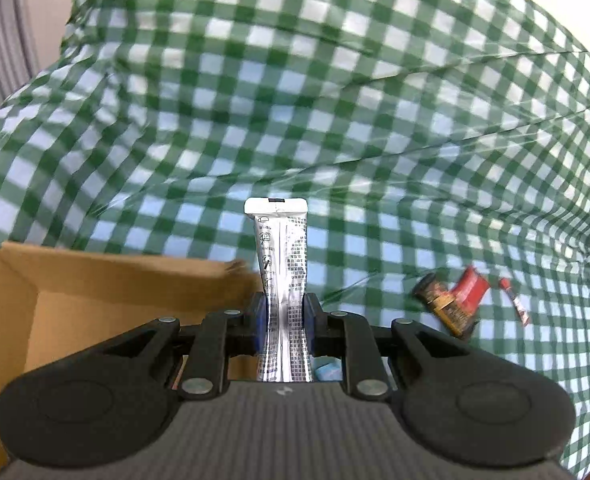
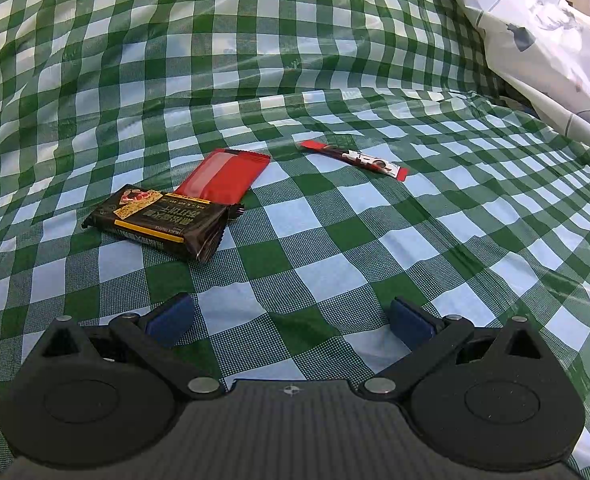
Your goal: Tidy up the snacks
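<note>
My left gripper [image 1: 283, 316] is shut on a long silver stick packet [image 1: 281, 264] that stands up between its blue pads, above the right edge of an open cardboard box [image 1: 95, 304]. Far to the right on the cloth lie a dark snack bar [image 1: 443, 304], a red packet [image 1: 473, 290] and a thin red stick [image 1: 515, 304]. In the right wrist view my right gripper [image 2: 291, 320] is open above the cloth with nothing between its fingers. Ahead of it lie the dark snack bar [image 2: 159, 220], with the red packet [image 2: 227, 176] behind it, and the thin red stick [image 2: 355, 158].
A green and white checked cloth [image 2: 335, 248] covers the whole surface in wrinkles. A pale printed fabric [image 2: 547, 40] is bunched at the back right. Something small and light blue [image 1: 327, 372] shows under my left gripper, inside or beside the box.
</note>
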Tool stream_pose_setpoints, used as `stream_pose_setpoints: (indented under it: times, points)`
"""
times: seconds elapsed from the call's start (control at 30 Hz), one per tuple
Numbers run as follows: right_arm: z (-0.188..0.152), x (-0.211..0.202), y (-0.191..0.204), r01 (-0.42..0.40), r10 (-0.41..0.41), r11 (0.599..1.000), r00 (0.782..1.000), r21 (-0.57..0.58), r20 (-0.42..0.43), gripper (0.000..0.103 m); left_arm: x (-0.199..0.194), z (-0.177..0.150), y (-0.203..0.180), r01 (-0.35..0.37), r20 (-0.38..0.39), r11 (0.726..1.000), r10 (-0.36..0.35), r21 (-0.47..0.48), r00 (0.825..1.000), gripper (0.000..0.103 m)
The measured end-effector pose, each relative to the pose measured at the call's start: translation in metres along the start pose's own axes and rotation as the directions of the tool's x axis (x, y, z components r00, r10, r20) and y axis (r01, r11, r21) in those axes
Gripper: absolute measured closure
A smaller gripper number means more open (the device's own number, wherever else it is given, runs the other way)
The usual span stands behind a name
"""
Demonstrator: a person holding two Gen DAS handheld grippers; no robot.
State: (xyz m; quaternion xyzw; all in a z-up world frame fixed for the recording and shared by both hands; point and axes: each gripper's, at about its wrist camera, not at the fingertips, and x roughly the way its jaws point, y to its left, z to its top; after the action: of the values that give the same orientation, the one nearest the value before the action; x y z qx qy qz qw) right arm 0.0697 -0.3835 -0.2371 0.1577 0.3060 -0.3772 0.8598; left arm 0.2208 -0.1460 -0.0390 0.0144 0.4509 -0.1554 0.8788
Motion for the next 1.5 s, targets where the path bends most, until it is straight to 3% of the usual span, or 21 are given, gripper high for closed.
stream_pose_setpoints:
  times: [0.5,1.5]
  points:
    - [0.000,0.000,0.000,0.000,0.000,1.000,1.000,0.001,0.001,0.000,0.045,-0.010,-0.098,0.004,-0.054,0.991,0.003,0.133,0.999,0.082]
    - [0.000,0.000,0.000,0.000,0.000,1.000,1.000,0.001,0.003,0.000,0.067,-0.024,-0.121,-0.009,-0.089,0.980,0.027,0.201,0.996,0.082]
